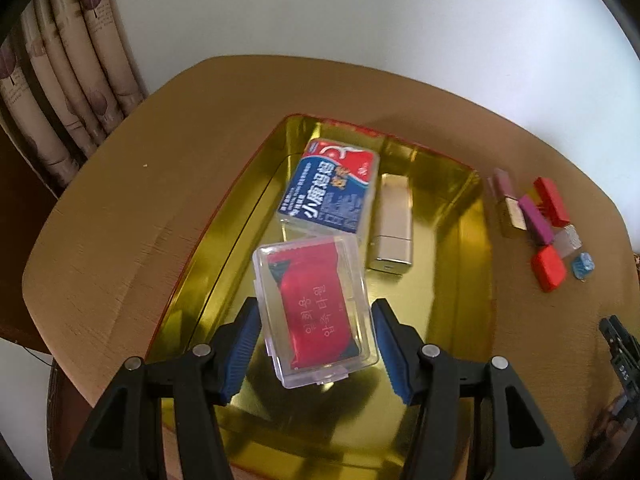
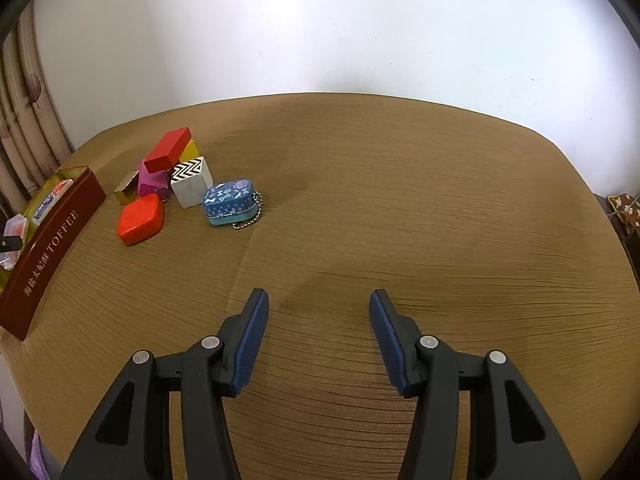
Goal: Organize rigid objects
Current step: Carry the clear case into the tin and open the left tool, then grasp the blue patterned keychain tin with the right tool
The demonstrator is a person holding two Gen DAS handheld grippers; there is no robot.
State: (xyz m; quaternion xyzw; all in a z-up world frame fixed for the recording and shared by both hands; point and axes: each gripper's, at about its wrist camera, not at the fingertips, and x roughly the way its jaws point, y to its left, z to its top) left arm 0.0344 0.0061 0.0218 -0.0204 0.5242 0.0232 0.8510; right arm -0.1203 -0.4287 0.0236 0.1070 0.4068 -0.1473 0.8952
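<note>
Right now my left gripper (image 1: 316, 340) is clamped on a clear plastic case (image 1: 314, 312) with a red packet inside, both blue pads pressed against its long sides. I have it hanging tilted over the gold-lined tin (image 1: 460, 280), near the front of that tray. Beyond it, inside the tin, a blue-and-red box (image 1: 330, 188) lies flat, and a pale gold rectangular case (image 1: 392, 224) sits just beside it on the right.

Outside the tin, on the wooden table (image 1: 140, 220), sits a small cluster: a red block (image 1: 552, 200), a magenta block (image 1: 534, 220), a red rounded case (image 1: 548, 268), and a tiny blue piece (image 1: 583, 266) that I cannot make out well from this angle.

My right gripper (image 2: 319, 320) is released, jaws apart with nothing between them, poised over bare table. From its camera the dark red tin wall (image 2: 52, 248) reads "TOFFEE", and the cluster stands nearby: a zigzag-patterned cube (image 2: 191, 182) and a blue patterned tin (image 2: 230, 202) with a bead chain.
</note>
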